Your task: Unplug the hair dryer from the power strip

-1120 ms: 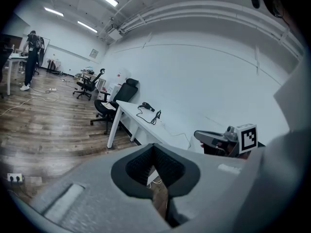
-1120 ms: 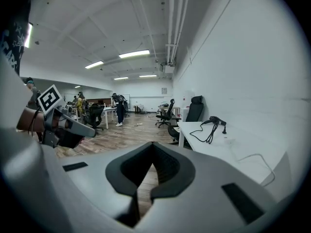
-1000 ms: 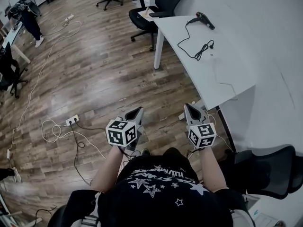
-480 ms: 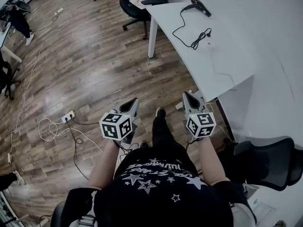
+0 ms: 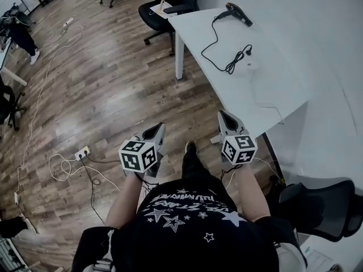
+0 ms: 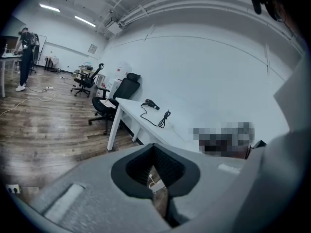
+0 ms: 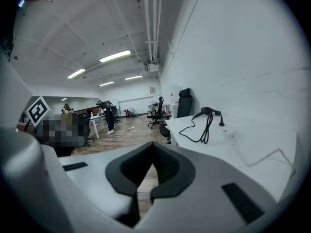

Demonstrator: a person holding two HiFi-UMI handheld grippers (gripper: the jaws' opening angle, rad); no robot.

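Person is stepping closer to table (image 5: 283, 95), carrying both grippers forward. Left gripper (image 5: 157, 130) and right gripper (image 5: 225, 118) are both staying closed and empty. Dryer (image 5: 238, 13) is lying well ahead of the jaws, cord (image 5: 218, 50) trailing back. Likely just approaching; unplugging not started.

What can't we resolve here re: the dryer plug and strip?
- Plug seating: too small in the head view. The right gripper view shows it upright, but its contact with the power strip is unclear.
- Power strip sockets: white on the white table; no view resolves them.
- Hair dryer switch: too small everywhere.
- Left gripper view: a mosaic patch hides part of the scene beside the table.
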